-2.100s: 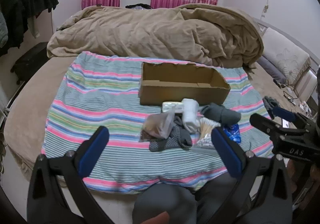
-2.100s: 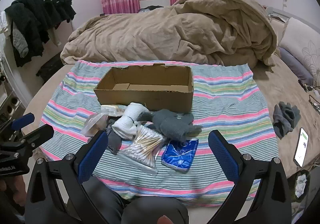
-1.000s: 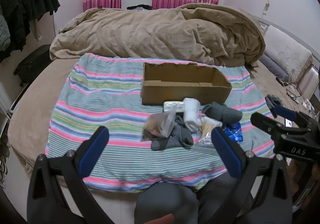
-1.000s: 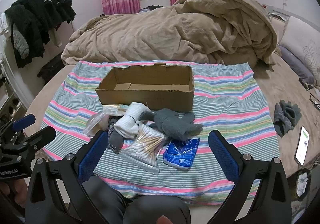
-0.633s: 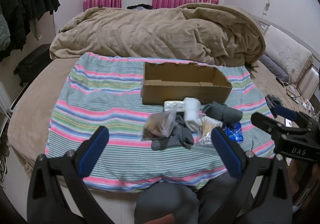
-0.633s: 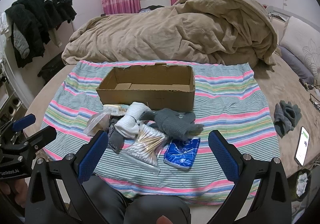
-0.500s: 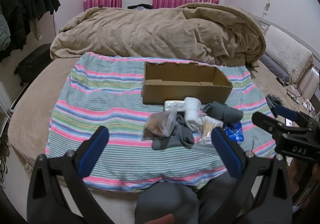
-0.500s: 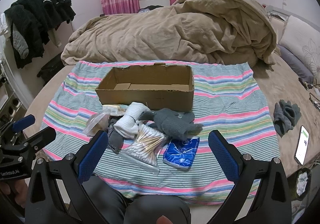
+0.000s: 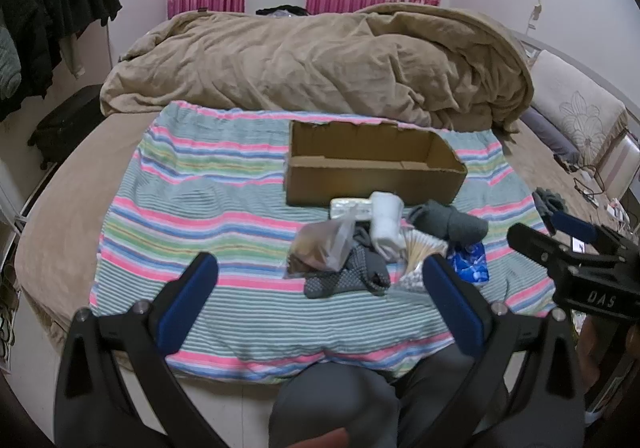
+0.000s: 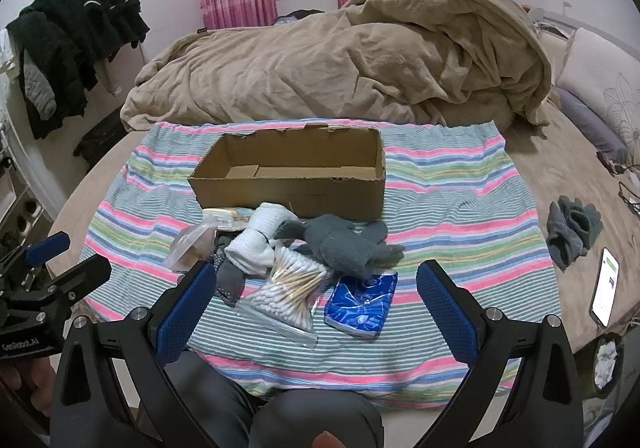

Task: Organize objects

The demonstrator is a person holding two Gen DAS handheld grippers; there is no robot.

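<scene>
An open, empty cardboard box (image 9: 372,178) (image 10: 288,184) sits on a striped cloth (image 9: 192,204) (image 10: 460,208) on the bed. In front of it lies a pile: a white sock roll (image 10: 260,236), grey socks (image 10: 344,240), a bag of cotton swabs (image 10: 286,288), a blue tissue pack (image 10: 362,306), a clear bag with brown contents (image 9: 322,244) and a dark patterned sock (image 9: 344,276). My left gripper (image 9: 320,300) and right gripper (image 10: 312,300) are both open and empty, held near the bed's front edge, short of the pile.
A bunched tan duvet (image 9: 320,60) fills the back of the bed. Grey gloves (image 10: 572,228) and a phone (image 10: 604,288) lie at the right. Dark clothes (image 10: 68,44) hang at the left. The person's knees (image 10: 280,408) are below the grippers.
</scene>
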